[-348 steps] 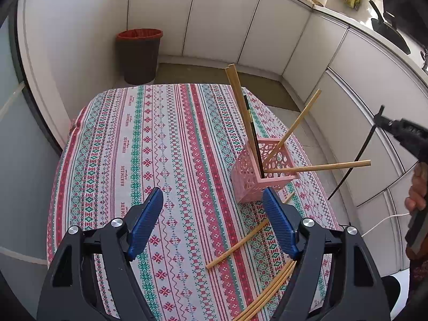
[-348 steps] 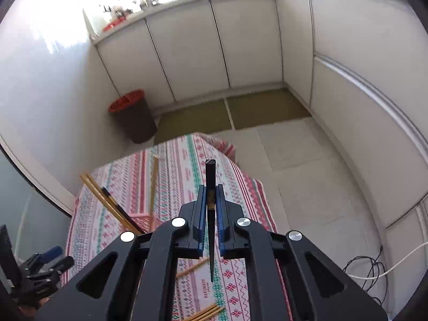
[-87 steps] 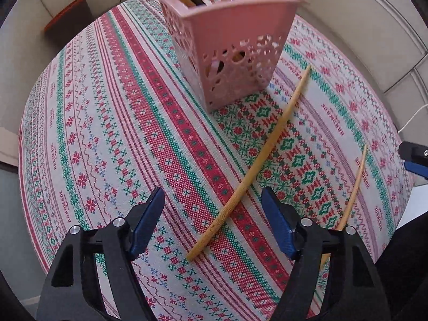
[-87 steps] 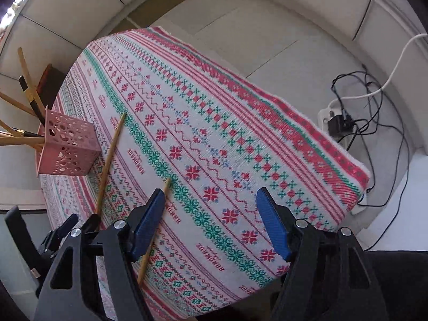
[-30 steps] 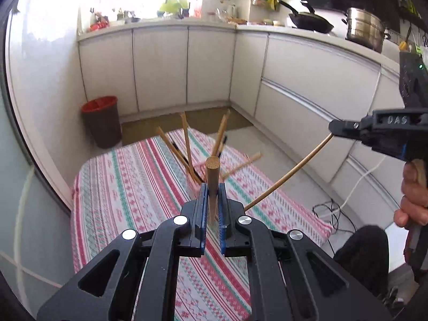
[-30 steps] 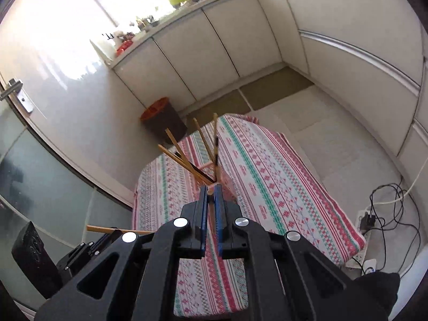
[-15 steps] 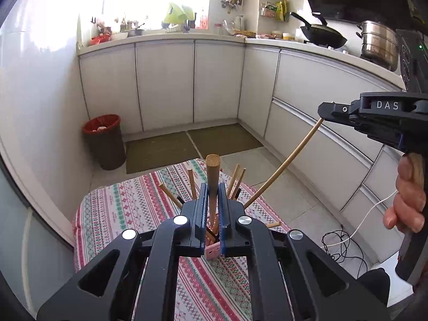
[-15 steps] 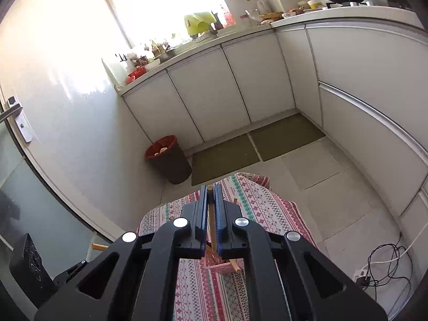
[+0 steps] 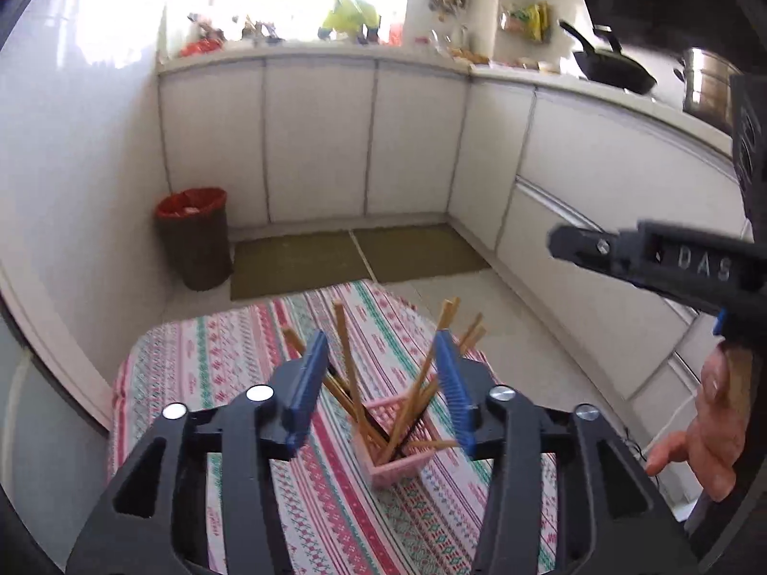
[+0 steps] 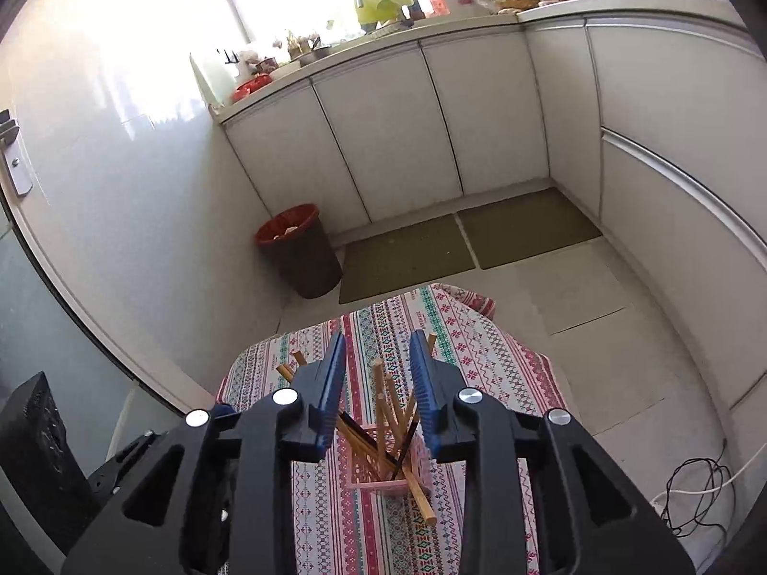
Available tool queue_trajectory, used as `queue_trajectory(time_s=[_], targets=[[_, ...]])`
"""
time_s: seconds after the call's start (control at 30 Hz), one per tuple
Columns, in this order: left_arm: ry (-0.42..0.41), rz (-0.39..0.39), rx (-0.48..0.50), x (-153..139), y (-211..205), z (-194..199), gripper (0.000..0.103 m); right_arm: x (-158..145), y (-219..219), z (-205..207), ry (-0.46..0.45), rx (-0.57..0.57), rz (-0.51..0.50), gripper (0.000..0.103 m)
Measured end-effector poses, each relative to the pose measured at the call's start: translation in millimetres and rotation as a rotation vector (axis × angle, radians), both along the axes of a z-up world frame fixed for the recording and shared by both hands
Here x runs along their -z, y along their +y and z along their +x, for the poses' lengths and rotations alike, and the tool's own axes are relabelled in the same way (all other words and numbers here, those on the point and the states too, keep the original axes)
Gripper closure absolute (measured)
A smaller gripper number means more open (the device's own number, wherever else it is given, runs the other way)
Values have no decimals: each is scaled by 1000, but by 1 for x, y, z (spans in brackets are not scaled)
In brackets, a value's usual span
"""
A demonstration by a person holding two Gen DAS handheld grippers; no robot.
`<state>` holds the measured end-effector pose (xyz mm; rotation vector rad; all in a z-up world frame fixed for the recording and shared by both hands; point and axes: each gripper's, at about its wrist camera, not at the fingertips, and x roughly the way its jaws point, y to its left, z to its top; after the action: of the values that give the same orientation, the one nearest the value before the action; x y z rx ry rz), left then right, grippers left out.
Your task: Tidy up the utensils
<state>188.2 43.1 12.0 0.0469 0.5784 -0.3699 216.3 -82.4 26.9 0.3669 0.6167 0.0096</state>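
Left wrist view: left gripper (image 9: pixel 381 385) hangs above the pink basket (image 9: pixel 393 455), jaws opening, nothing between them. Right gripper (image 10: pixel 378 383) likewise, jaws opening and empty. Chopsticks (image 9: pixel 350 369) stand splayed in the basket on the patterned surface (image 9: pixel 215 359).

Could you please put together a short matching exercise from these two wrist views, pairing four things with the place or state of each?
Things:
1. pink basket
2. chopsticks
3. waste bin
4. frying pan

Places or states:
A. on the floor by the white cabinets
B. standing on the patterned tablecloth
C. on the kitchen counter
D. leaning out of the basket

Pairs: 1-B, 2-D, 3-A, 4-C
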Motion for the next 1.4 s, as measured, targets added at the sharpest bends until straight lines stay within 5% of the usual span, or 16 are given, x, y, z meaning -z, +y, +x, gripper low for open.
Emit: queue_trajectory(time_s=[0.07,0.23,0.4,0.57,0.77,1.4], targets=[[-48,2,-42,-14,2,-10,42,-10,-1,-16,-31,41,-34,65],[-171,58,-203,-37,5,-45,7,-20,-6,-61,-50,186,-97,23],[-188,92,-317,-38,-1,-75,7,-11,1,-100,-10,263,-201,7],[-123,138,-342,-28,-10,-102,7,0,4,-139,-16,322,-290,7],[-83,4,-295,-26,4,-137,7,7,7,-169,38,322,-359,7],[-59,30,-298,-32,0,-160,7,3,11,-196,40,309,-324,7]])
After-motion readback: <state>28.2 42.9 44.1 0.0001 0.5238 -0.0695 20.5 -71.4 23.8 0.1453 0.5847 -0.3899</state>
